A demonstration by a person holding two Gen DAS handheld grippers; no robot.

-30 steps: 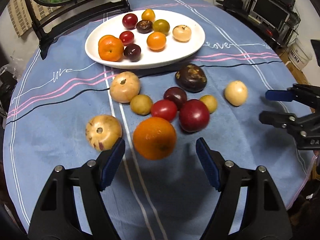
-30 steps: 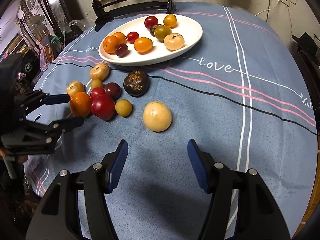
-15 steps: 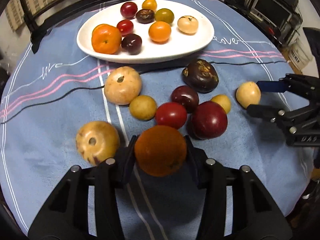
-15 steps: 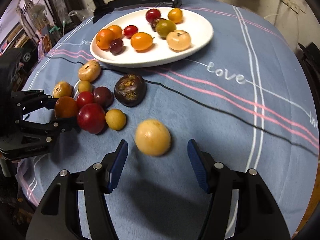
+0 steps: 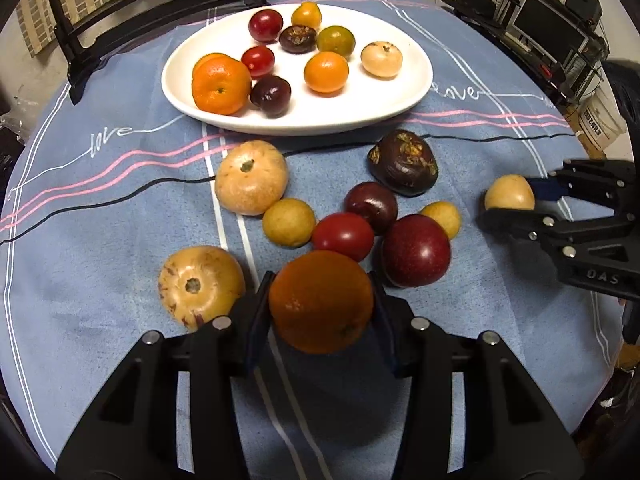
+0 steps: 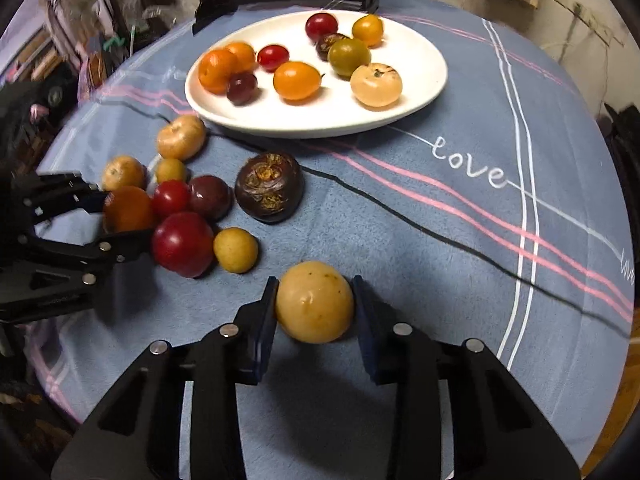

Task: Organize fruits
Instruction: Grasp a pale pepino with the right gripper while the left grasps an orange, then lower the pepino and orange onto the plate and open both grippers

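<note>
The left hand-held gripper [image 5: 320, 312] is clamped on an orange [image 5: 321, 301], its pads pressed to both sides of the fruit at the near edge of the loose pile on the tabletop [image 5: 100, 208]. Just beyond the orange lie a red tomato [image 5: 343, 236], a big red plum [image 5: 416, 250] and a tan fruit [image 5: 200, 286] to its left. The right hand-held gripper [image 6: 315, 312] has a pale yellow fruit [image 6: 315, 302] between its pads, and its jaws are closing on it; the left pad touches the fruit, the right one sits at its edge. This fruit lies apart from the pile, on the blue cloth [image 6: 440, 240]. A white plate [image 6: 420, 92] farther back holds ten small fruits.
</note>
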